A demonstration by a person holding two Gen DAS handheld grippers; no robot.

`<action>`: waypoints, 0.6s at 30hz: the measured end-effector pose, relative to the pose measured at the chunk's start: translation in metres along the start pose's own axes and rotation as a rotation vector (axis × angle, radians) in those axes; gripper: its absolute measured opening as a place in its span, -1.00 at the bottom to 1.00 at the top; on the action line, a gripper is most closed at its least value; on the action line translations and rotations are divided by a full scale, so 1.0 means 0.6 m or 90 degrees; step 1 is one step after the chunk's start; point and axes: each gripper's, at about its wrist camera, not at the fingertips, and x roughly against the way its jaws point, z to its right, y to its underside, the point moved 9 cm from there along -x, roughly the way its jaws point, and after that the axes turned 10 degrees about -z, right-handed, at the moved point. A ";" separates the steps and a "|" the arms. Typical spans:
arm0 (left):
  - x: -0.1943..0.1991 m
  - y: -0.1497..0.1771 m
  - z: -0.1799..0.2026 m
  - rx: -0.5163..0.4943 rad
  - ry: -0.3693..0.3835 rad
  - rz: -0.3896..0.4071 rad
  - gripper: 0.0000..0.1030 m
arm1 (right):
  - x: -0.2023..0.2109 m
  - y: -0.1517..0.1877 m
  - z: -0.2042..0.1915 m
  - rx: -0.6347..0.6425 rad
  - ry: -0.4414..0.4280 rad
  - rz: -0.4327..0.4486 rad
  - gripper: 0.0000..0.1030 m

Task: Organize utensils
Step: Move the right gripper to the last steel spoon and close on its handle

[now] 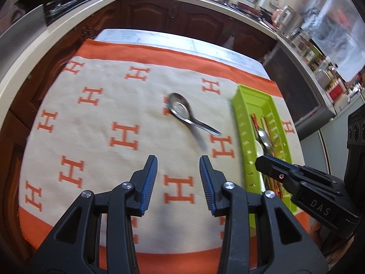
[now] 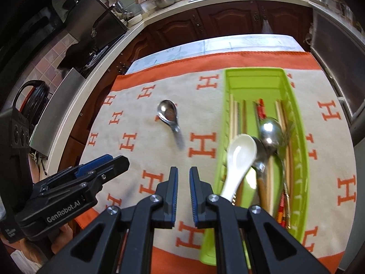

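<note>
A metal spoon [image 1: 181, 110] [image 2: 168, 113] lies alone on the H-patterned cloth [image 1: 109, 105], bowl up, handle pointing toward me. My left gripper [image 1: 178, 159] hovers just short of its handle, open, with nothing between the fingers. To the right stands a green utensil tray [image 1: 241, 114] [image 2: 253, 72] holding a white ceramic spoon [image 2: 241, 153], metal spoons [image 2: 270, 132], chopsticks [image 2: 235, 114] and a fork. My right gripper [image 2: 183, 170] hangs over the cloth beside the tray's left wall, jaws a narrow gap apart and empty. Each gripper shows in the other's view: the right gripper [image 1: 269, 163], the left gripper [image 2: 116, 161].
The cloth covers a small table whose far edge [image 2: 228, 43] is bare. Dark wooden cabinets [image 1: 159, 16] and a pale countertop [image 1: 75, 6] wrap around behind. A stove [image 2: 91, 36] sits far left, jars and bottles [image 1: 319, 64] along the right counter.
</note>
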 end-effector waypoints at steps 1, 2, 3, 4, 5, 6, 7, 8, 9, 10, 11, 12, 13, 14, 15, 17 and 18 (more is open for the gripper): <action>0.003 -0.005 -0.009 0.005 -0.003 0.004 -0.32 | -0.002 -0.004 -0.005 0.003 0.000 -0.001 -0.80; 0.007 -0.011 -0.019 0.008 -0.007 0.008 -0.32 | -0.004 -0.010 -0.011 0.006 0.001 -0.002 -0.80; 0.011 -0.016 -0.026 0.012 -0.009 0.013 -0.32 | -0.007 -0.016 -0.017 0.009 0.003 -0.004 -0.80; 0.017 -0.024 -0.037 0.018 -0.011 0.021 -0.32 | -0.009 -0.021 -0.022 0.012 0.003 -0.005 -0.80; 0.022 -0.030 -0.047 0.023 -0.015 0.028 -0.32 | -0.011 -0.025 -0.026 0.015 0.001 -0.007 -0.80; 0.028 -0.037 -0.058 0.030 -0.018 0.036 -0.32 | -0.013 -0.031 -0.030 0.017 -0.002 -0.009 -0.80; 0.032 -0.046 -0.071 0.037 -0.022 0.043 -0.32 | -0.016 -0.039 -0.034 0.020 -0.003 -0.012 -0.80; 0.035 -0.053 -0.081 0.044 -0.024 0.047 -0.32 | -0.019 -0.048 -0.038 0.024 -0.002 -0.014 -0.80; 0.037 -0.063 -0.094 0.051 -0.026 0.050 -0.32 | -0.022 -0.055 -0.042 0.027 0.002 -0.016 -0.80; 0.038 -0.069 -0.102 0.055 -0.028 0.051 -0.32 | -0.025 -0.062 -0.044 0.030 0.004 -0.017 -0.80; 0.038 -0.075 -0.111 0.060 -0.031 0.052 -0.32 | -0.029 -0.073 -0.047 0.035 0.008 -0.020 -0.78; 0.036 -0.082 -0.121 0.065 -0.034 0.053 -0.32 | -0.032 -0.079 -0.048 0.037 0.011 -0.022 -0.76; 0.033 -0.087 -0.128 0.069 -0.036 0.052 -0.32 | -0.037 -0.089 -0.050 0.041 0.014 -0.024 -0.68; 0.029 -0.091 -0.133 0.073 -0.037 0.050 -0.32 | -0.044 -0.100 -0.053 0.047 0.015 -0.026 -0.63; 0.022 -0.095 -0.137 0.075 -0.036 0.045 -0.32 | -0.049 -0.105 -0.054 0.049 0.015 -0.029 -0.62; 0.005 -0.101 -0.140 0.078 -0.027 0.030 -0.32 | -0.070 -0.121 -0.054 0.049 0.013 -0.041 -0.62; -0.004 -0.103 -0.140 0.078 -0.021 0.022 -0.32 | -0.078 -0.126 -0.054 0.047 0.012 -0.046 -0.62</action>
